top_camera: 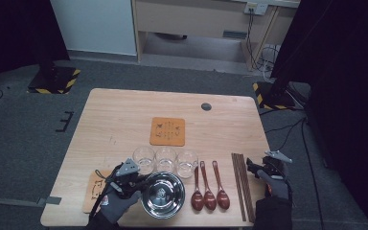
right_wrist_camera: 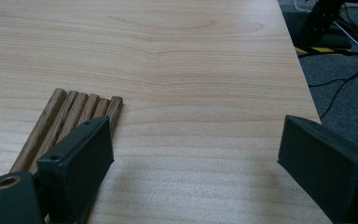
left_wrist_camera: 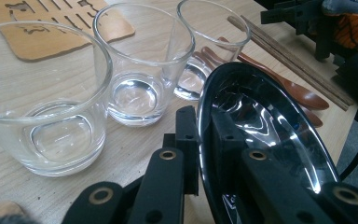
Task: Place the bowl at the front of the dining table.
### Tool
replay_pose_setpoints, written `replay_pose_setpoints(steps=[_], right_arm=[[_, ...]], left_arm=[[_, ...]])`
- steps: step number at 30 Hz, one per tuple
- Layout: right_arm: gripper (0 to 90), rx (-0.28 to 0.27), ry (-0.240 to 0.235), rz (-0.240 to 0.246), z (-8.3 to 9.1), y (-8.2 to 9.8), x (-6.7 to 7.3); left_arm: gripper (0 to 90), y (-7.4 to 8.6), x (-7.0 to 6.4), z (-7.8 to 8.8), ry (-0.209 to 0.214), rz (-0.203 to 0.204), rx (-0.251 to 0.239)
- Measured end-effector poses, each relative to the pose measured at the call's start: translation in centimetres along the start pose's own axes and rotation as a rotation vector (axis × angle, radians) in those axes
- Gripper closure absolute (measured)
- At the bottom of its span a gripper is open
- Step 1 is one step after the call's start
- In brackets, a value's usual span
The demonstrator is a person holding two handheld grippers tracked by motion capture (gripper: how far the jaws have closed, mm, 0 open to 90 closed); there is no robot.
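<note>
Gripping: left gripper (left_wrist_camera: 200, 154) is clamped on the near-left rim of the steel bowl (top_camera: 163, 194), one jaw outside the wall, one inside, and the bowl looks tipped in the left gripper view.
Bowl's spot: near edge of the table (top_camera: 124, 110), just in front of the three glasses (top_camera: 165, 159), with the wooden spoons (top_camera: 209, 189) immediately to its right.
Key relation: the glasses stand close behind the bowl's far rim, so my read is any lift has to come up or back toward the person, not forward.
Left-side clutter: a wooden coaster (top_camera: 92, 190) lies under the left hand, touching or nearly touching the bowl; hard to tell which.
Right gripper (right_wrist_camera: 193, 154): jaws spread wide, nothing between them, hovering over bare table just right of the chopsticks (right_wrist_camera: 74, 121).
Chopsticks' long axis: running away from the person, near edge toward far edge, parallel to the spoons; the right hand is plainly the nearer one to them.
Nearer hand for the bowl: the left, already on it.
Far coaster (top_camera: 167, 131): lying flat mid-table, well apart from everything else.
Writing: cut-out markings on both coasters, too small to read; no brand visible on bowl, glasses or spoons.
</note>
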State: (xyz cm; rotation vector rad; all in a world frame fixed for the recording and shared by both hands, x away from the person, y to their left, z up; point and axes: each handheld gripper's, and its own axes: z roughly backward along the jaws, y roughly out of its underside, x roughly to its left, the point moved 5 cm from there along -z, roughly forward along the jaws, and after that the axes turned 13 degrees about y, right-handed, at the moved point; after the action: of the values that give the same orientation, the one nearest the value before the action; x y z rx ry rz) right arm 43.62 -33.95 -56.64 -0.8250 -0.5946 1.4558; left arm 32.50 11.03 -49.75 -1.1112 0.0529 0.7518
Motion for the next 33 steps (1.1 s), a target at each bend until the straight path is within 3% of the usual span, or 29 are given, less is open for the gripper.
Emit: replay_pose_setpoints(steps=[21,22,23,33], right_arm=[[8.3,0.084,-0.022,0.023,-0.5,0.4,0.0],[8.3,0.085,-0.022,0.024,-0.5,0.4,0.0],[8.0,0.087,-0.023,0.022,-0.5,0.4,0.0],[5.0,0.093,-0.021,0.047,-0.6,0.4,0.2]], left_arm=[[82.6,-2.7,-0.8,1.6,0.007,-0.039,-0.079],[82.6,-3.0,-0.8,1.6,0.008,-0.059,-0.092],[82.6,-3.1,-0.9,1.7,0.008,-0.042,-0.088],[82.6,-4.5,-1.1,1.5,0.006,-0.061,-0.098]])
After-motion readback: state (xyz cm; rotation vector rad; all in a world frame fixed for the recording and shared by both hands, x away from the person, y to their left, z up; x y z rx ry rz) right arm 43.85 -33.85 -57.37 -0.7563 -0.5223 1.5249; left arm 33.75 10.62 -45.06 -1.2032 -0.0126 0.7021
